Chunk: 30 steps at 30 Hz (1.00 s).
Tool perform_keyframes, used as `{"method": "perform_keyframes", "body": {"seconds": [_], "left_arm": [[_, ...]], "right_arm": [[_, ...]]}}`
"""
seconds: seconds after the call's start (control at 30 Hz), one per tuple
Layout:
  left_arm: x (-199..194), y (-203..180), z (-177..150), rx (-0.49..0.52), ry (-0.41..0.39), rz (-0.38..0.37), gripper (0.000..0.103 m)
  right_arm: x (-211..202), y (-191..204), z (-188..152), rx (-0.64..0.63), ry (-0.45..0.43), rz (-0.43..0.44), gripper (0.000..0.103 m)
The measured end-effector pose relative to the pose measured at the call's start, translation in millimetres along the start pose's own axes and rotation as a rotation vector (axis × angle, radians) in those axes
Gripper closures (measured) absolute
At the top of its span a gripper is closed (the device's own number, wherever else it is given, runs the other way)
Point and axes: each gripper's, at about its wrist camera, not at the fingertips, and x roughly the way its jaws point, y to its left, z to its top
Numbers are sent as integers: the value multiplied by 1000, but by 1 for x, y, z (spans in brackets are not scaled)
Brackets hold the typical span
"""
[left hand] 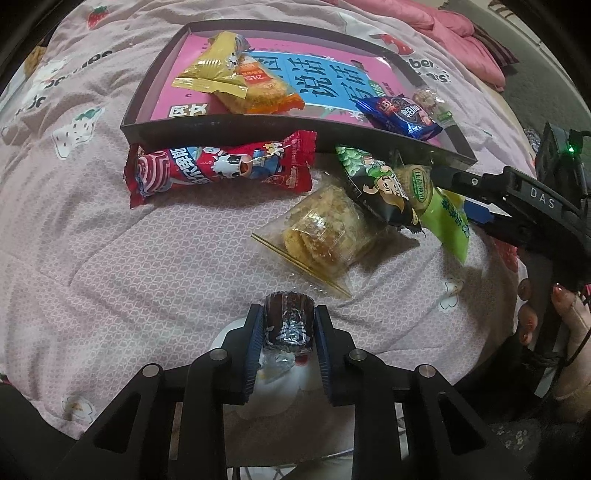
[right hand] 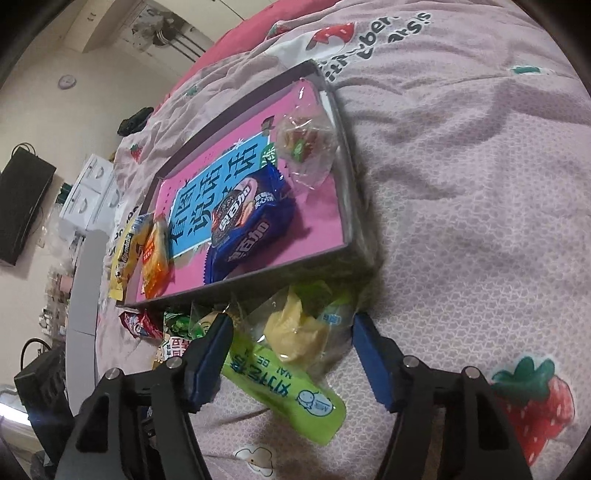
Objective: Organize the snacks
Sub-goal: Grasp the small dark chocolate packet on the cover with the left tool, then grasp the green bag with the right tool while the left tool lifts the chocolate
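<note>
My left gripper [left hand: 289, 314] is shut on a small dark chocolate cake in clear wrap [left hand: 290, 325], held just above the bedspread. My right gripper [right hand: 291, 321] stands open astride a green packet with a pale yellow pastry [right hand: 284, 376], its blue pads [right hand: 364, 332] beside the wrapper without pressing it. In the left wrist view the right gripper [left hand: 456, 194] reaches in from the right over that green packet [left hand: 443, 218]. The dark tray [left hand: 221, 127] with a pink floor holds a yellow packet [left hand: 218, 70], an orange one [left hand: 266, 92], a blue one [left hand: 399, 114] and a clear-wrapped sweet [left hand: 428, 99].
On the bedspread in front of the tray lie a red packet [left hand: 221, 166], a clear bag with a crumbly pastry [left hand: 325, 232] and a black-and-green packet [left hand: 376, 181]. A person's hand [left hand: 532, 317] grips the right handle. A pink quilt [left hand: 443, 22] lies behind the tray.
</note>
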Motion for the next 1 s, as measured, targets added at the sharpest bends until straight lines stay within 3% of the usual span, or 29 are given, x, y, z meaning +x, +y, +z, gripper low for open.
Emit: {"method": "perform_keyframes", "body": {"seconds": [0.13,0.23,0.3,0.37,0.4,0.47,0.7,0.87,1.0], "left_arm": [[0,0,0,3,0,2,75],[1,-1,0,5,1,4,75],[1,-1,1,4,1,3,75],[2,-1,2,2,2,3,75],[2,-1,1,2,2,3,75],[2,-1,1,2,3,5,75],[5,-3,3,10,-4,6,75],[2,-2,2,11,-9,0,76],[-3,6,1,-16,-17,-28,76]], "right_arm": [[6,0,2,9,18,40,15],[10,12,1,-48,27,-3,14],[9,14,-1,-62,15,-26,21],[5,10,-1,-48,3,-30,40],[2,6,-1,-27,-9,-2,44],[0,2,-2,-14,-18,23,46],[-2,28,-7,-164,-31,-35,53],[-18,18,-8,-134,-47,-34,64],[-29,7,-9,-88,-57,-10,66]]}}
